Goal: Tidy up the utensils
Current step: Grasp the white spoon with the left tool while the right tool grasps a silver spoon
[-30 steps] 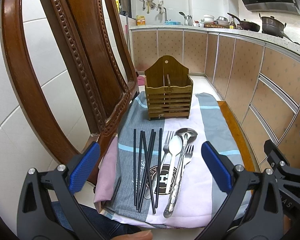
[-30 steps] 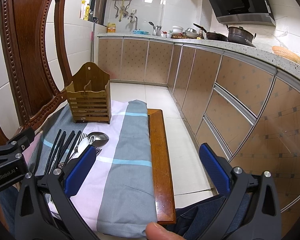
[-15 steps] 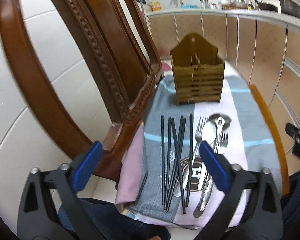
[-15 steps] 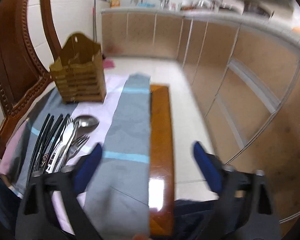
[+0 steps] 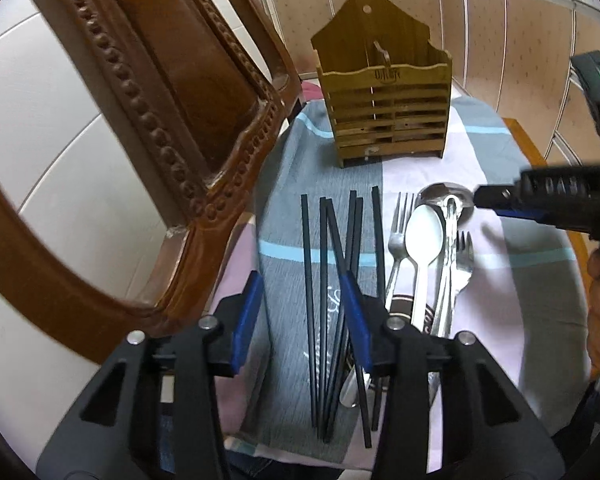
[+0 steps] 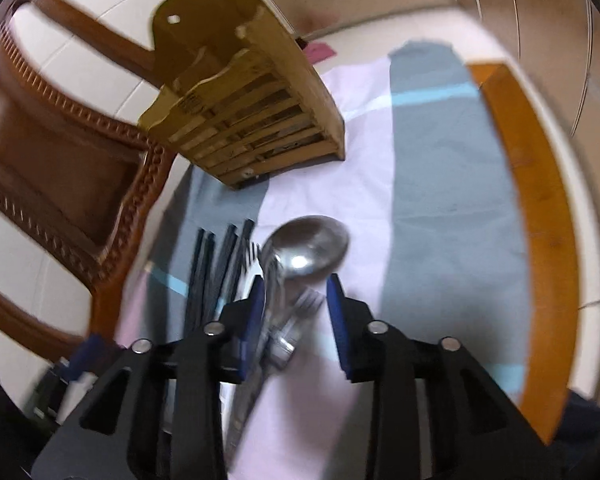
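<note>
Left gripper (image 5: 300, 316): black plastic frame w/ triangular cutouts, blue pads, silver screws. Right gripper (image 6: 296, 308): same build; its body in left view shows green LED, ribbed black housing.

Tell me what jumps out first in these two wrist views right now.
The row of black chopsticks and metal spoons and forks on the striped cloth, with the slatted wooden holder upright behind them. The left gripper is closing over the chopsticks, the right gripper over the forks, neither gripping yet. A carved chair back fills the left.

Carved wooden chair (image 5: 148, 92) beside striped cloth (image 5: 512, 280).
</note>
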